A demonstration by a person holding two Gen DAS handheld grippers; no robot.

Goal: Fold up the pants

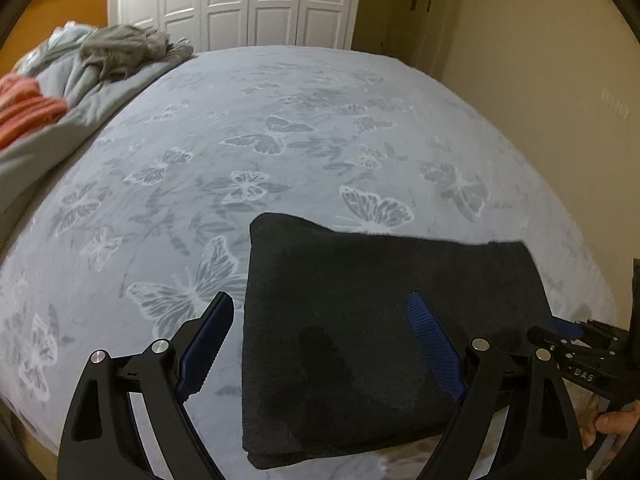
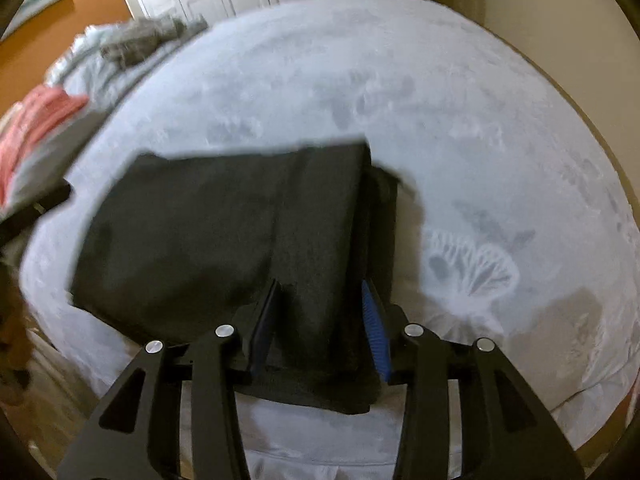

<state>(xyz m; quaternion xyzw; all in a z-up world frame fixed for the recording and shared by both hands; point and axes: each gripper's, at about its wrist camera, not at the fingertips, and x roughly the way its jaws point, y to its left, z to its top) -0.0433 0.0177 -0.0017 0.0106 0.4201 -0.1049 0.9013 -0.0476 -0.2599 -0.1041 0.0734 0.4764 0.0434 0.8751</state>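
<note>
Lying near the close edge of the bed [image 1: 320, 128], the black pants [image 1: 360, 320] are already folded into a thick, flat bundle on the blue butterfly blanket [image 1: 248, 152]. I think the folding is nearly done, and the step now is to let go and leave the bundle neat. To do that well, each claw should come away slowly and straight back, so it does not drag the top layer or pull a corner loose. The right claw [image 2: 322, 328] has its two sides partly apart, with the right end of the pants between them. The cloth does not look squeezed, so I think it is loose in there. The left claw [image 1: 332, 340] is wide apart above the left part of the bundle and holds nothing. A hand [image 1: 612, 424] shows at the side, under the right claw's handle. Far off on the bed sits a pile of gray and orange clothes [image 1: 80, 64], with white closet doors [image 1: 248, 0] behind.
</note>
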